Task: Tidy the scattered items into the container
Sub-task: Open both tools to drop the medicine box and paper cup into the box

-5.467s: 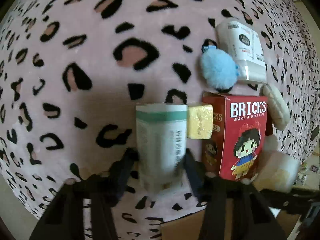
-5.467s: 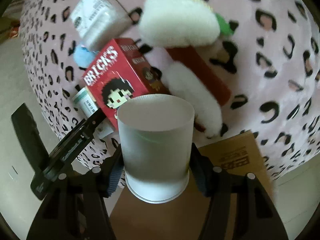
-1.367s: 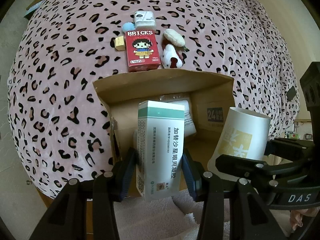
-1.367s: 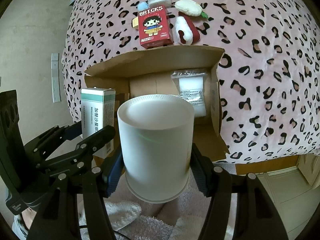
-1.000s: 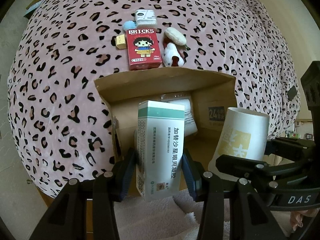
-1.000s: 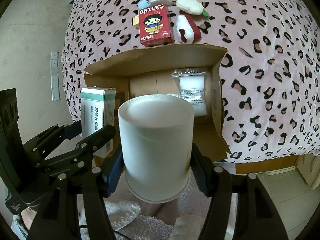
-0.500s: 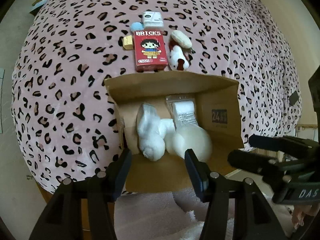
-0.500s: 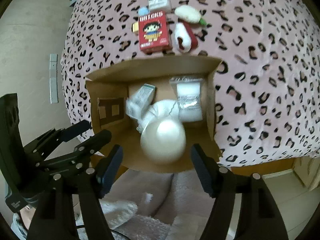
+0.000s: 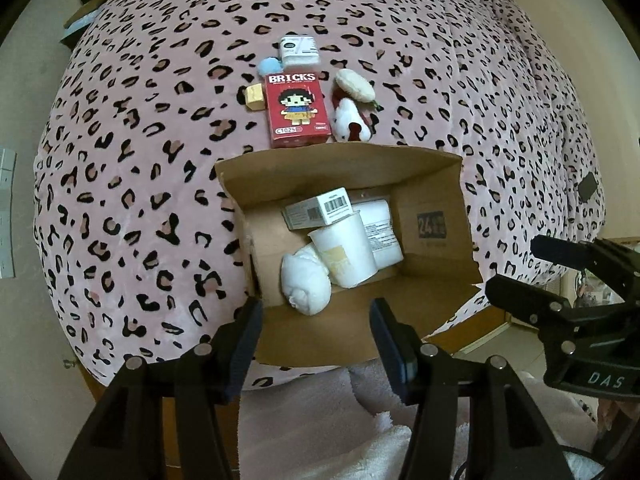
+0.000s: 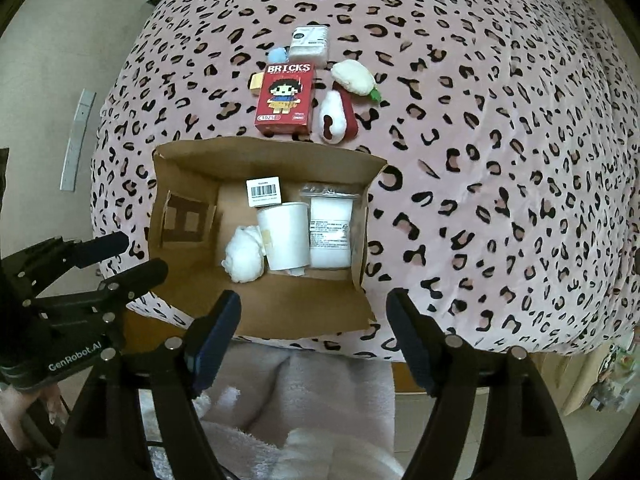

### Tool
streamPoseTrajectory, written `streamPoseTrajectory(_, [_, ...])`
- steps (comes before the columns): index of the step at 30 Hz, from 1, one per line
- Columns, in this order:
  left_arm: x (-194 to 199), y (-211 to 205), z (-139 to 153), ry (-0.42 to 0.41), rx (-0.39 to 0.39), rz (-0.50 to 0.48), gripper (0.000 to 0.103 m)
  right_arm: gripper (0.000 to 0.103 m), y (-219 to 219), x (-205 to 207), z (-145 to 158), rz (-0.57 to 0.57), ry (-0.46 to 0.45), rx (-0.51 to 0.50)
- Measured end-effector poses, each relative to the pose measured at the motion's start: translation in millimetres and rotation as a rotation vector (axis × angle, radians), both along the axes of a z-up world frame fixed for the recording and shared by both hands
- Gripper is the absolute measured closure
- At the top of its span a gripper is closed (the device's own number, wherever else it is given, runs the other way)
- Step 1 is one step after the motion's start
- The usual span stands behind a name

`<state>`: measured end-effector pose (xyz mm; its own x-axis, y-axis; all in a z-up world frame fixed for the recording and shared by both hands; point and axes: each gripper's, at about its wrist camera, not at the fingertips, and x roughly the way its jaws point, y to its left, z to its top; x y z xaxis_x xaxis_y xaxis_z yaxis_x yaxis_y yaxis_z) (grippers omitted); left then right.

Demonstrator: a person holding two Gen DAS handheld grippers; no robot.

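Observation:
An open cardboard box (image 9: 434,224) (image 10: 180,184) sits on the leopard-print bed. Inside lie a white paper cup (image 9: 346,252) (image 10: 285,240), a white medicine box (image 9: 320,208) (image 10: 263,191), a white cloth bundle (image 9: 306,282) (image 10: 244,258) and a clear packet (image 9: 380,232) (image 10: 330,232). My left gripper (image 9: 316,336) is open and empty above the box's near edge. My right gripper (image 10: 314,332) is open and empty beside it. Beyond the box lie a red BRICKS box (image 9: 298,108) (image 10: 285,98), plush toys (image 9: 352,118) (image 10: 336,118), a yellow cube (image 9: 255,97), a blue pompom (image 9: 269,66) and a white pack (image 9: 299,50).
The bed's near edge runs just below the box. A pink fluffy towel (image 9: 312,424) (image 10: 332,412) lies under both grippers. Floor shows at the left (image 10: 40,80). The right gripper's body shows at the right of the left wrist view (image 9: 568,308).
Both grippers opened. The medicine box dropped from the left gripper and the paper cup from the right; both now lie in the cardboard box.

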<state>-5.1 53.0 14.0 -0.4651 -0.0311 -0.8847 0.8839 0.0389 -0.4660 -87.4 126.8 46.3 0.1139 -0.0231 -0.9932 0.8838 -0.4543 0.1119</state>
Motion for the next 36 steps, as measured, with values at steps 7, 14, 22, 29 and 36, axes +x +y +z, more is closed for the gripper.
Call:
streamPoseTrajectory(7, [-4, 0, 2, 0.0, -0.001, -0.006, 0.047, 0.027, 1, 1, 0, -0.024, -0.001, 0.001])
streamPoseTrajectory(14, [-5, 0, 1, -0.001, -0.003, -0.007, 0.047, 0.027, 3, 0, -2, -0.04, -0.007, 0.002])
streamPoseTrajectory(22, [-8, -3, -1, 0.004, 0.005, -0.014, 0.047, 0.027, 3, 0, -4, -0.059, -0.01, 0.005])
streamPoseTrajectory(29, [-3, -17, -13, 0.024, 0.037, -0.016, 0.047, 0.027, 3, 2, -7, -0.079, -0.026, 0.016])
streamPoseTrajectory(36, [17, -45, -25, 0.071, 0.073, 0.013, 0.047, 0.027, 5, -6, -13, -0.158, -0.107, 0.017])
